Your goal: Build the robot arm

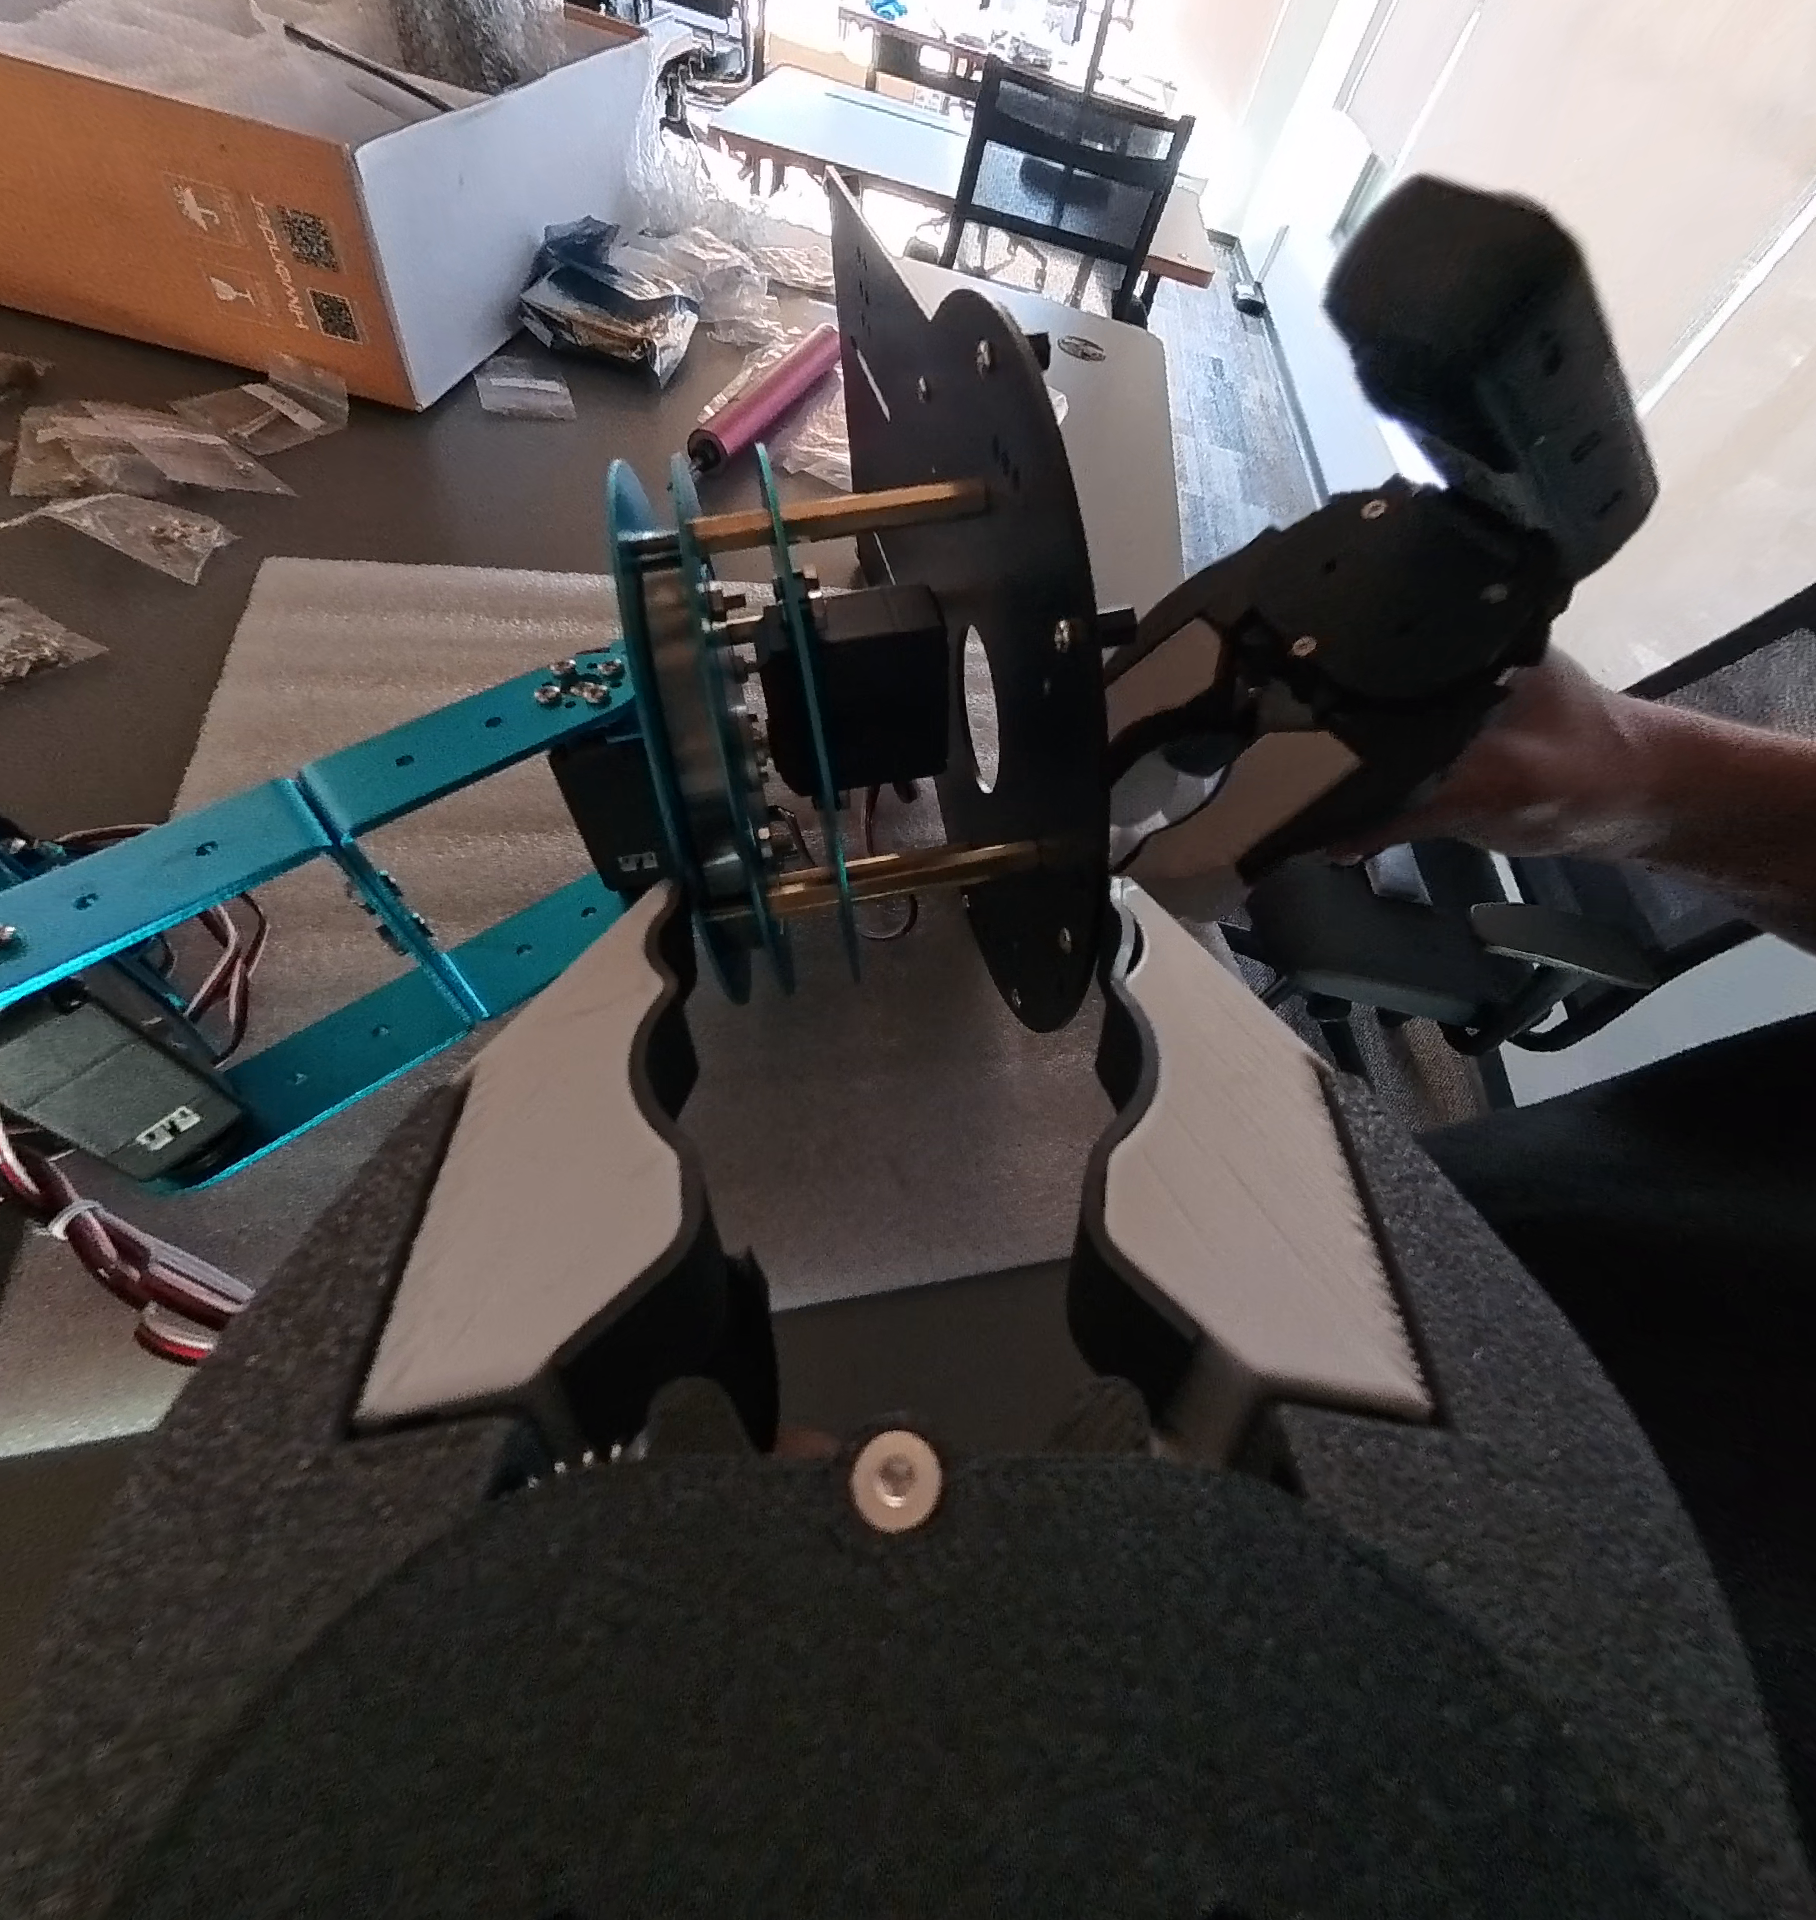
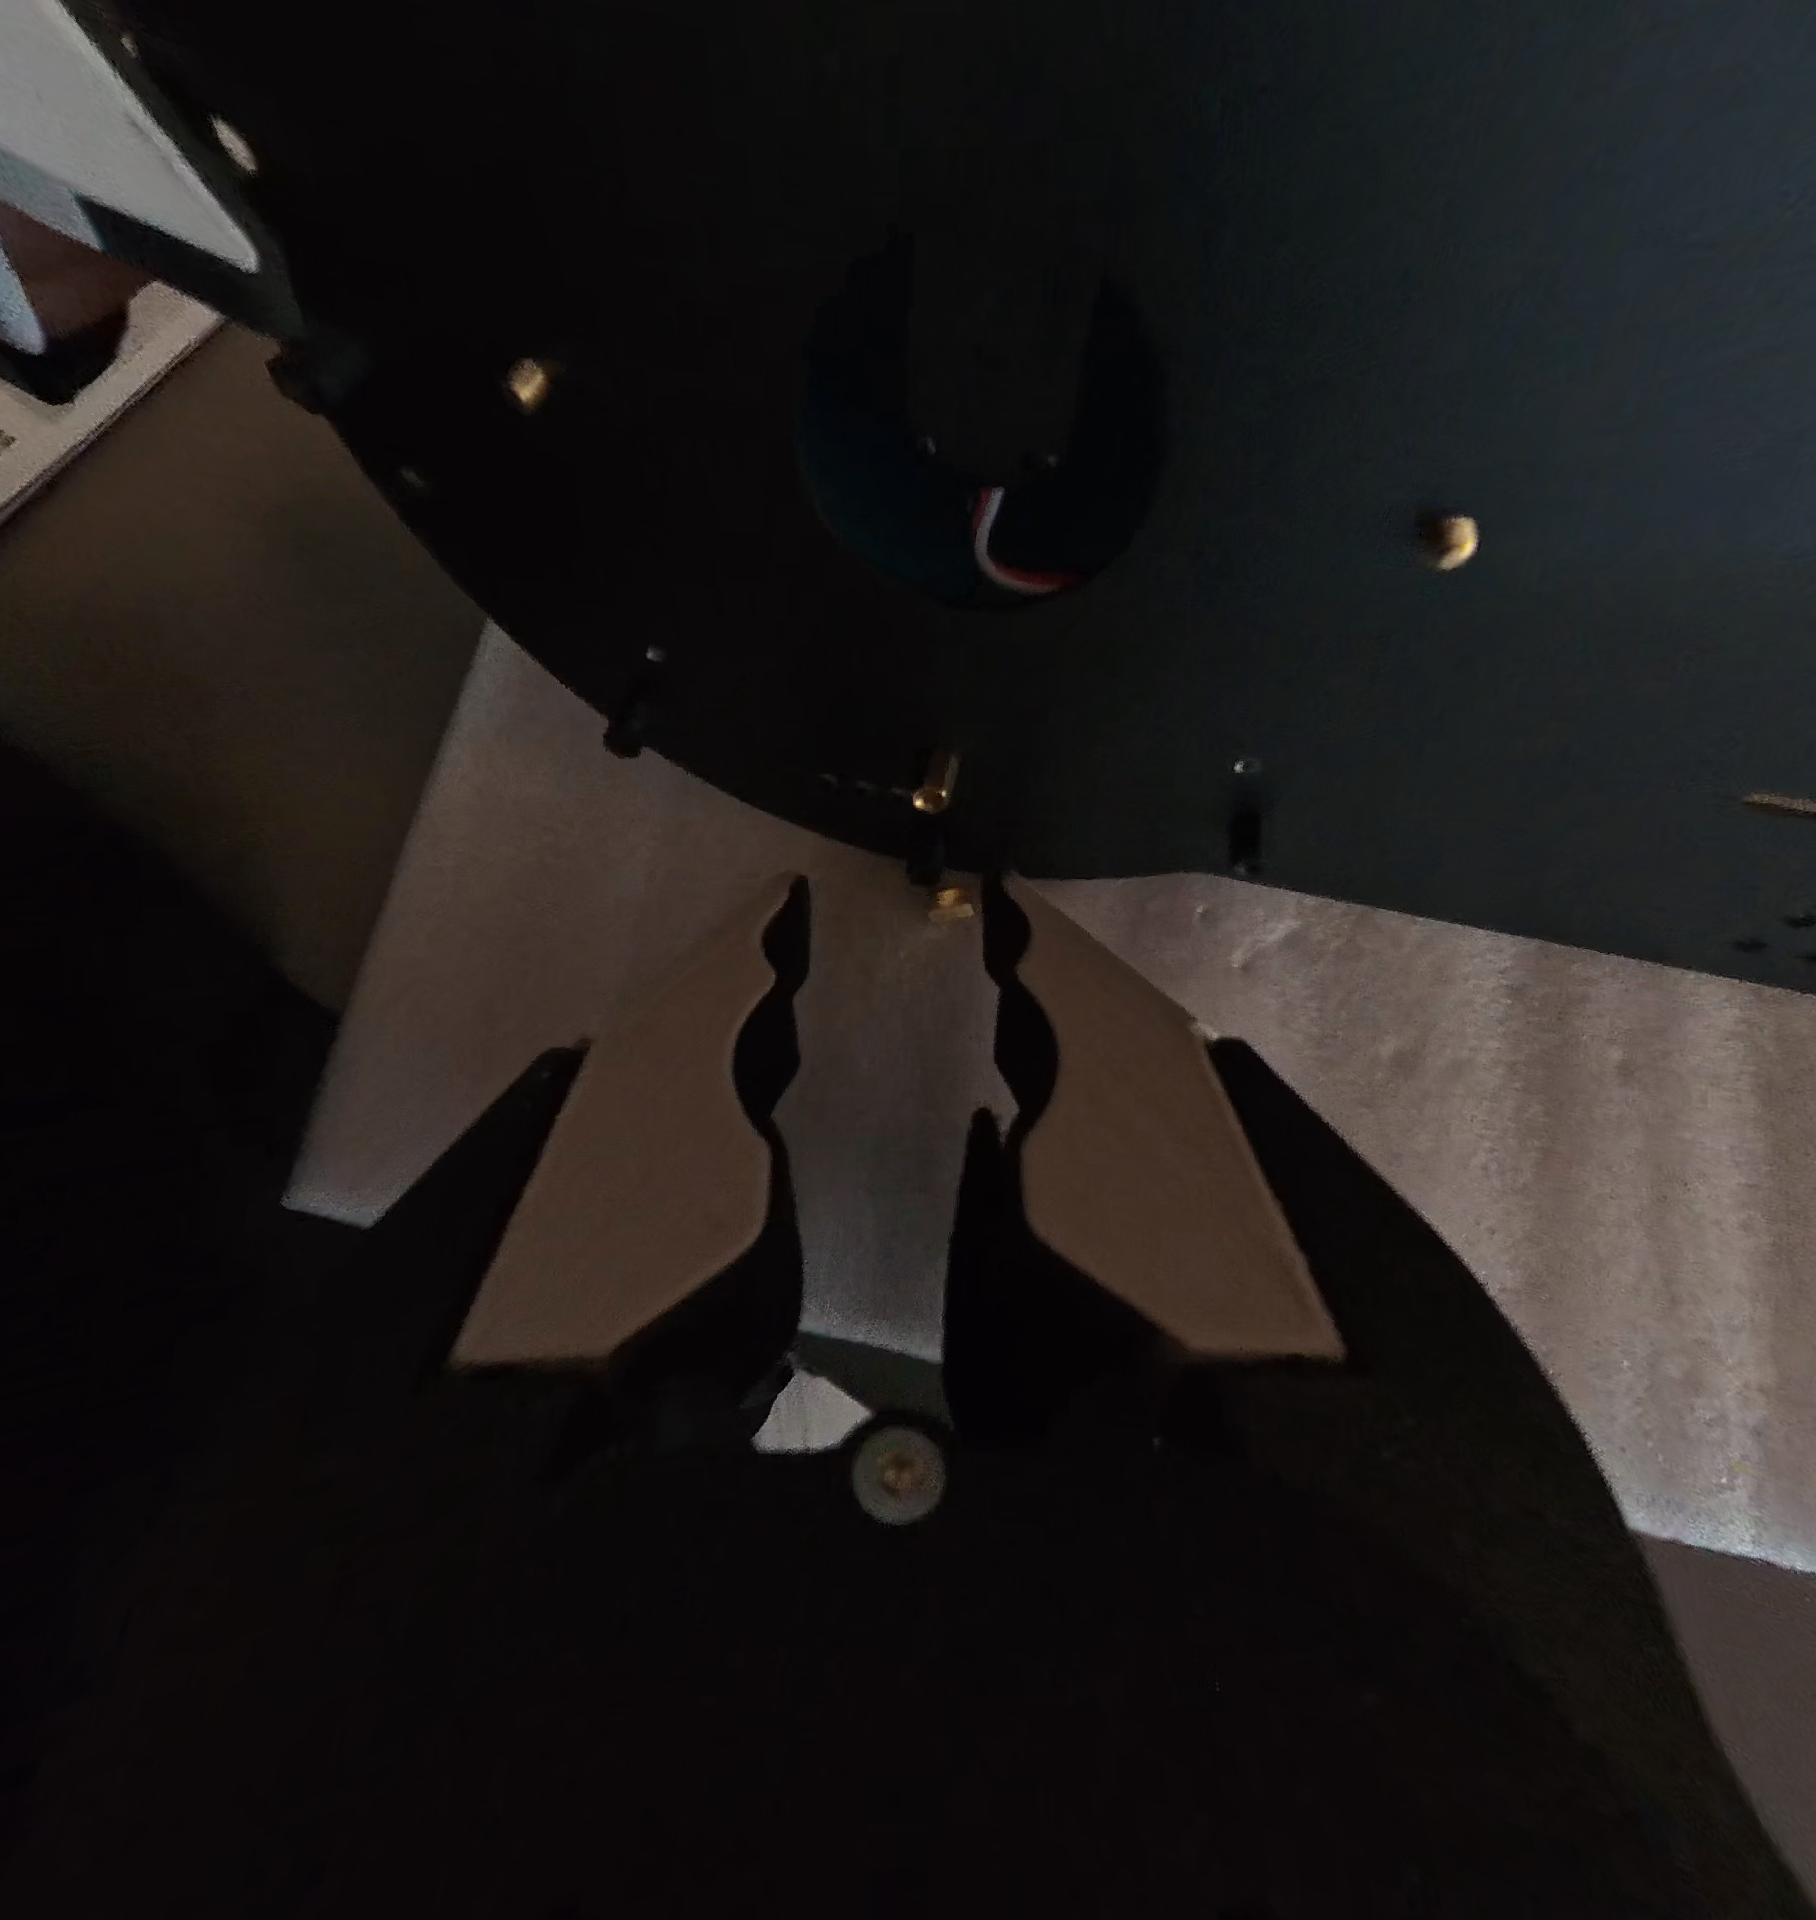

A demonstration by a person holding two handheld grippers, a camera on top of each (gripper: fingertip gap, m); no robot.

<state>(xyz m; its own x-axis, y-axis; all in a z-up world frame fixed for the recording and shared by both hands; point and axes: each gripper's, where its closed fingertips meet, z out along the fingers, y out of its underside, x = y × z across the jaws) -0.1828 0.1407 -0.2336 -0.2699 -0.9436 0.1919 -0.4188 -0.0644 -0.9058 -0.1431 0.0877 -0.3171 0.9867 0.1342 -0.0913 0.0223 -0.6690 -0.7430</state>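
The left gripper (image 1: pixel 899 935) spreads wide around the robot base (image 1: pixel 862 717), fingers beside the blue discs and black plate (image 1: pixel 1029 644). The right gripper (image 2: pixel 899 899), jaws apart, perhaps touches a brass standoff (image 2: pixel 951 896) at the plate's edge, over foam (image 1: pixel 426 623).

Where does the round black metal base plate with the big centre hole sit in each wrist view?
Left wrist view: round black metal base plate stands on edge at centre, right of the teal discs.
Right wrist view: it fills the upper half, seen from its flat outer face.
Shared landmark: the grey foam sheet beneath it.
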